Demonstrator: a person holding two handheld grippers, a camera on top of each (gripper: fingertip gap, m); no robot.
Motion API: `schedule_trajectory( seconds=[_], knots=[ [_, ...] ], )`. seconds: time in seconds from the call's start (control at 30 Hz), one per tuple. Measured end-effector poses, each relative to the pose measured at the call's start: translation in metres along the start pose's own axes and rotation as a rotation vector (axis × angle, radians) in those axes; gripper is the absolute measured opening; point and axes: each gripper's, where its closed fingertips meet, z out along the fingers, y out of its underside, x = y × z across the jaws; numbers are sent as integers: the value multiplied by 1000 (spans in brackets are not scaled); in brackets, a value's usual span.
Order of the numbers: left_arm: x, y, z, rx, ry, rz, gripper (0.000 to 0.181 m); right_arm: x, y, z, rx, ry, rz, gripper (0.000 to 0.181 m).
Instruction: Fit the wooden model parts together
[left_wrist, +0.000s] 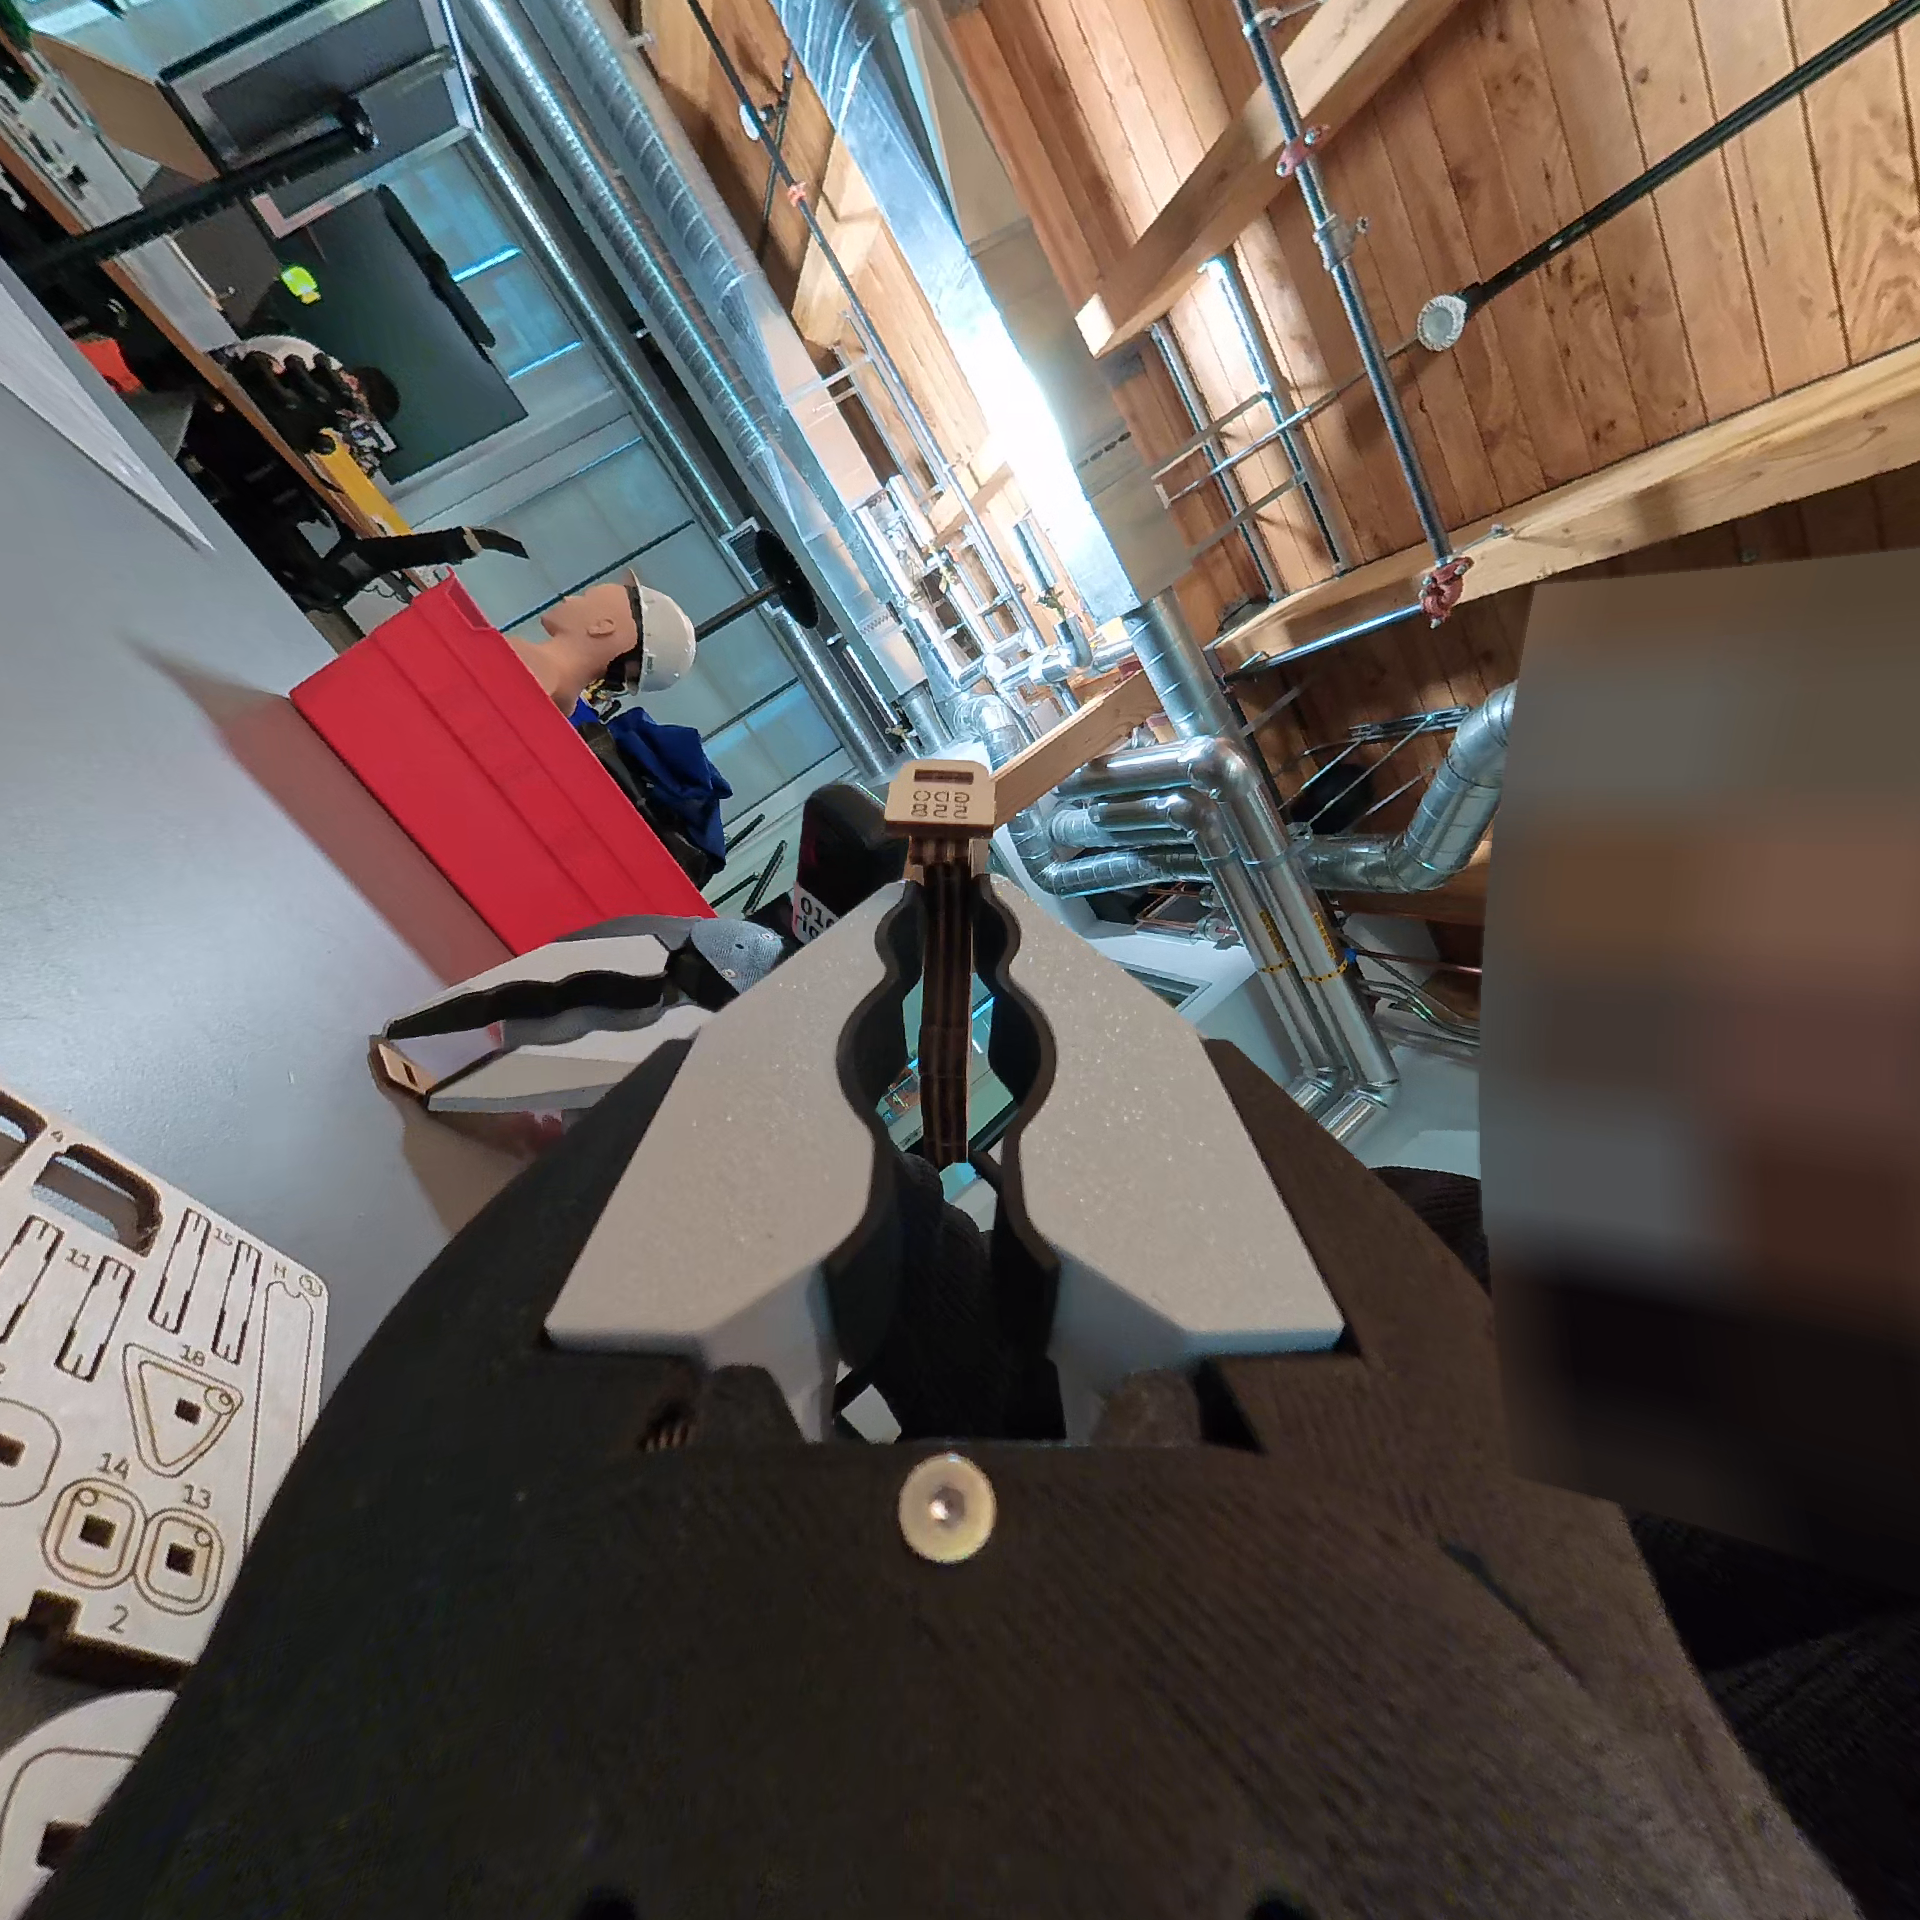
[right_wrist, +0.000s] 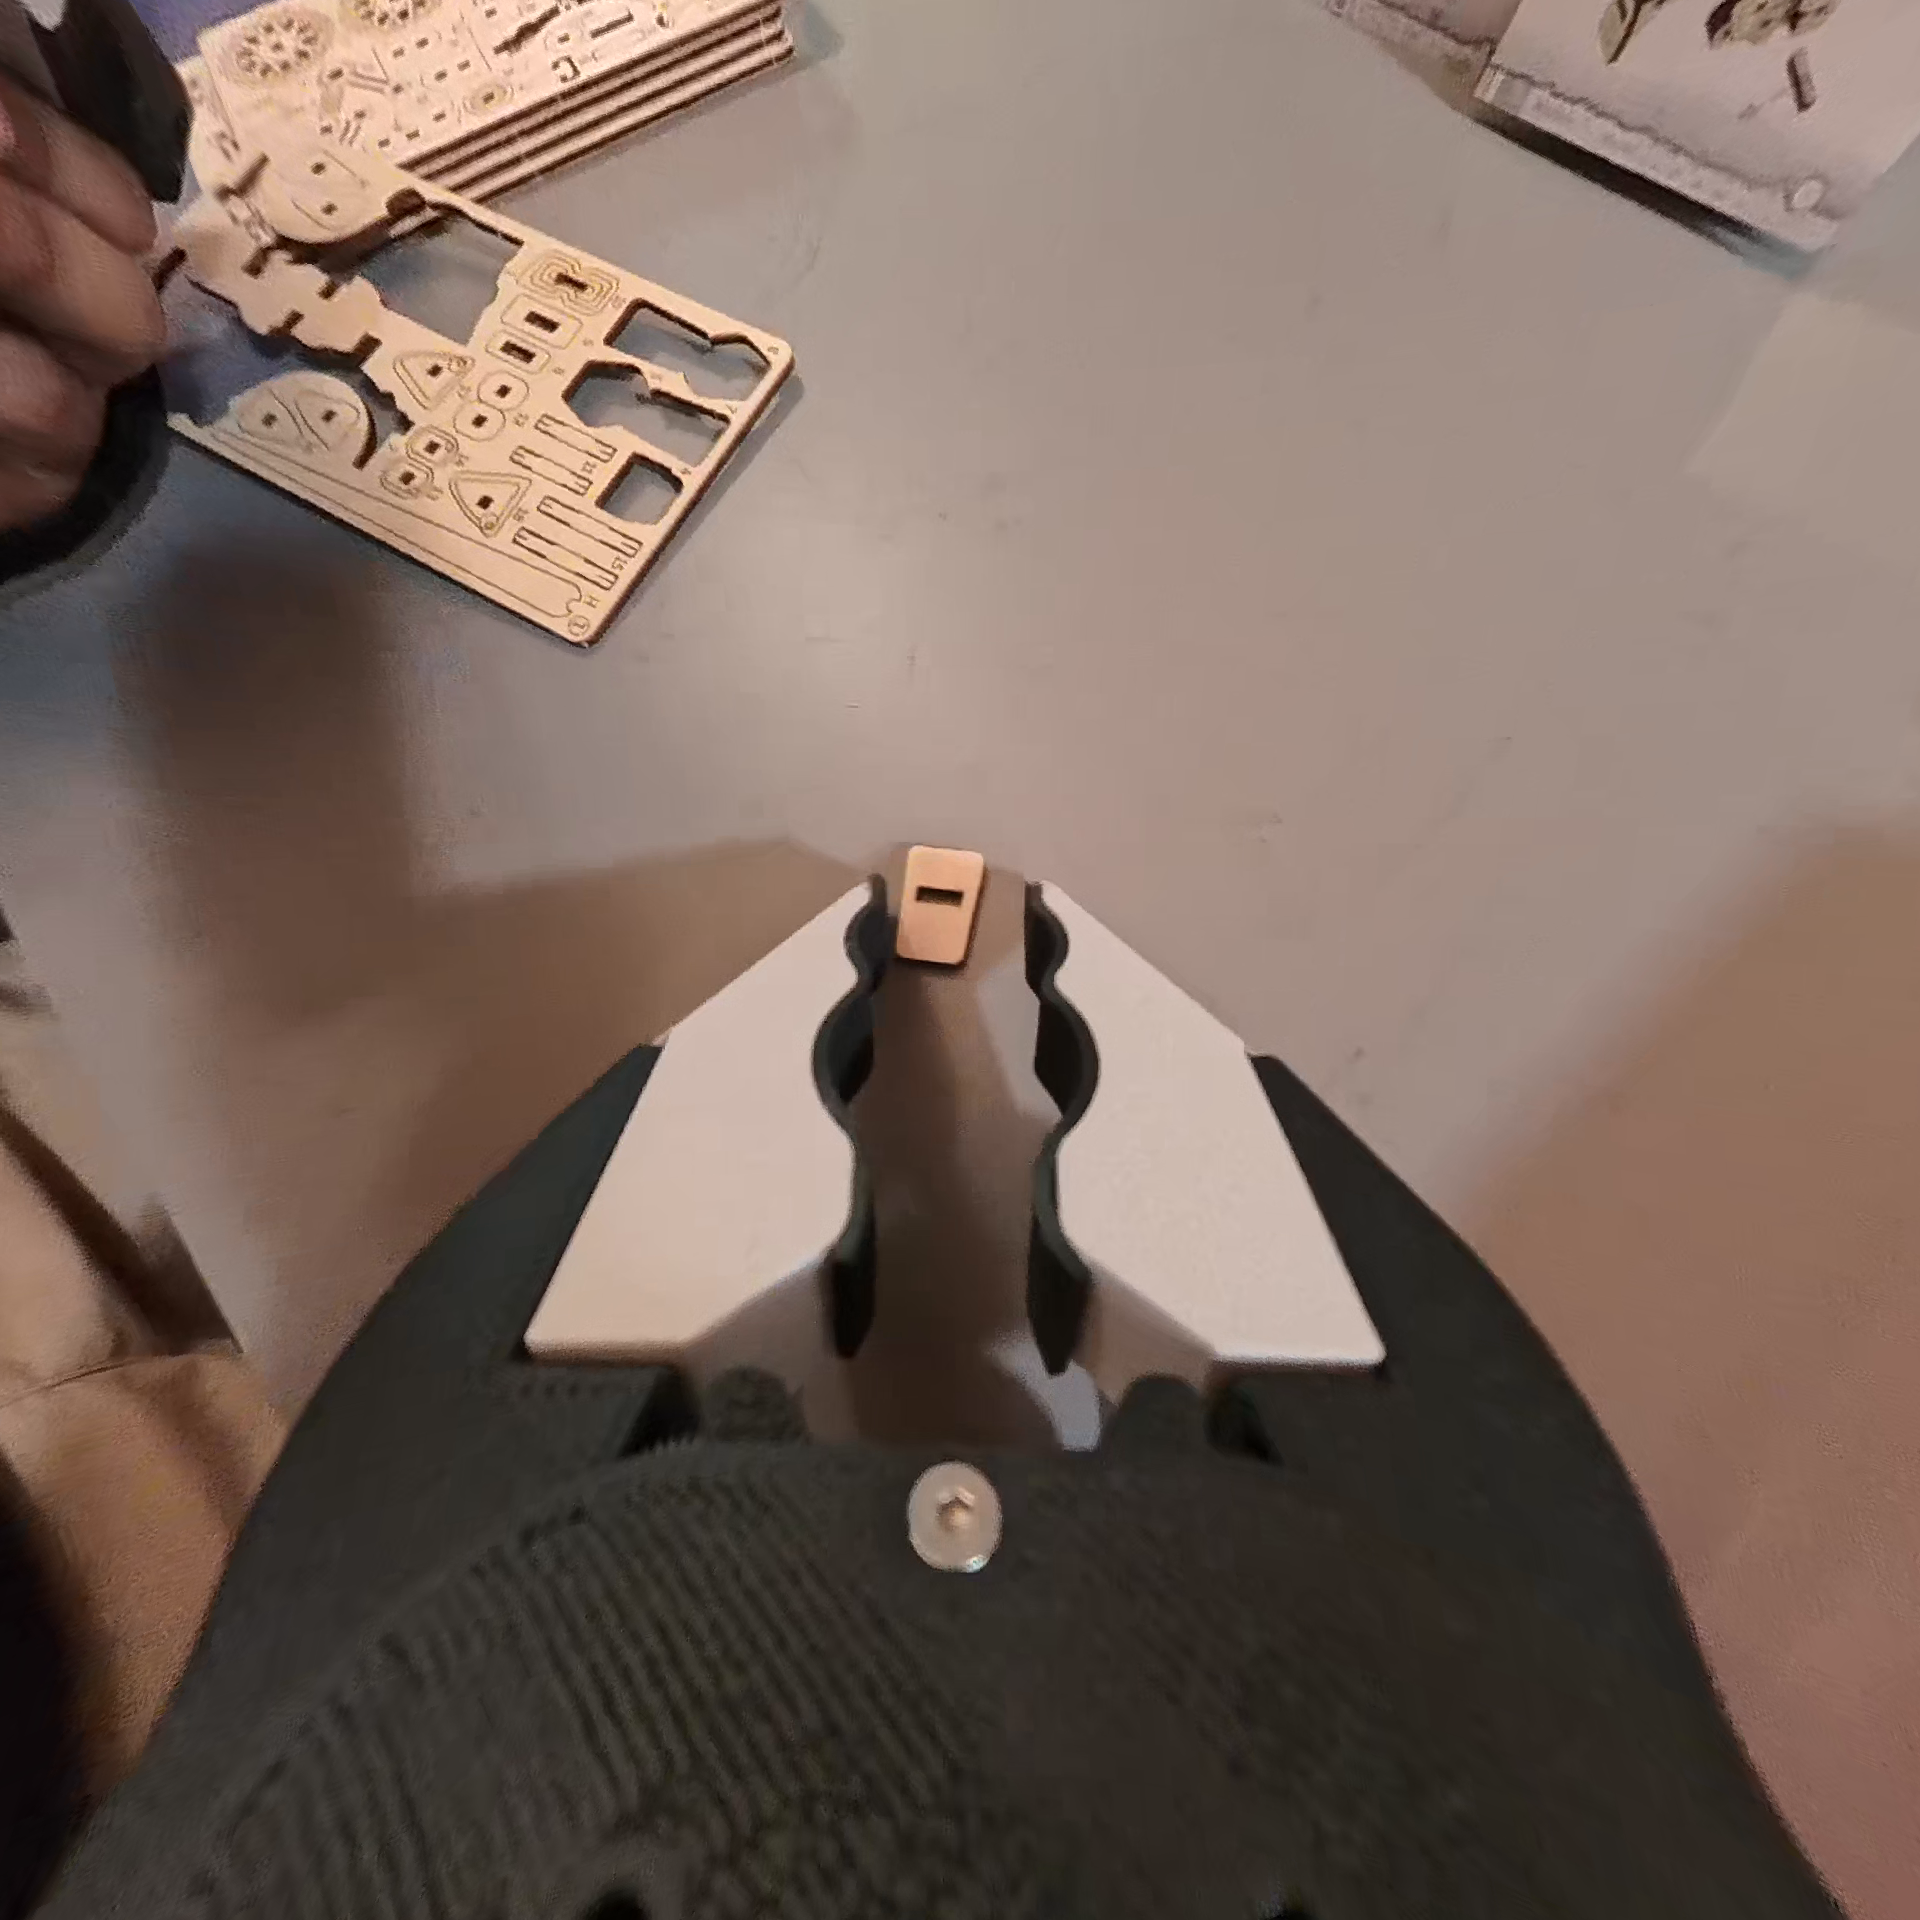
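My left gripper (left_wrist: 945, 896) is shut on a stacked wooden part (left_wrist: 943, 997), seen edge-on, with a small slotted plate (left_wrist: 940, 808) on its top end. It holds the part up in the air, tilted away from the table. My right gripper (right_wrist: 951, 896) is open just above the grey table (right_wrist: 1299, 623). A small slotted wooden piece (right_wrist: 940, 916) lies between its fingertips, close against the left finger. The right gripper also shows in the left wrist view (left_wrist: 416, 1060), low by the table, with that piece (left_wrist: 400, 1070) at its tips.
A punched-out wooden parts sheet (right_wrist: 499, 436) lies at the table's far left, also in the left wrist view (left_wrist: 135, 1403). A stack of sheets (right_wrist: 520, 94) lies behind it. A hand (right_wrist: 62, 312) is at the left edge. A booklet (right_wrist: 1662, 114) lies far right. A red bin (left_wrist: 488, 790) stands beyond. One gripper's finger ends stand about 20 cm off the other's.
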Motion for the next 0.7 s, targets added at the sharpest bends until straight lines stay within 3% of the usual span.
schedule_trajectory(
  seconds=[0.13,0.4,0.7],
  knots=[
    [0,0,0,-2,-1,3,7,4,1,1,-14,66,-48,14],
    [1,-1,0,2,0,3,7,3,0,2,-29,94,-145,13],
    [1,-2,-1,9,1,-1,7,33,-3,-6,-142,533,-675,13]
  ],
)
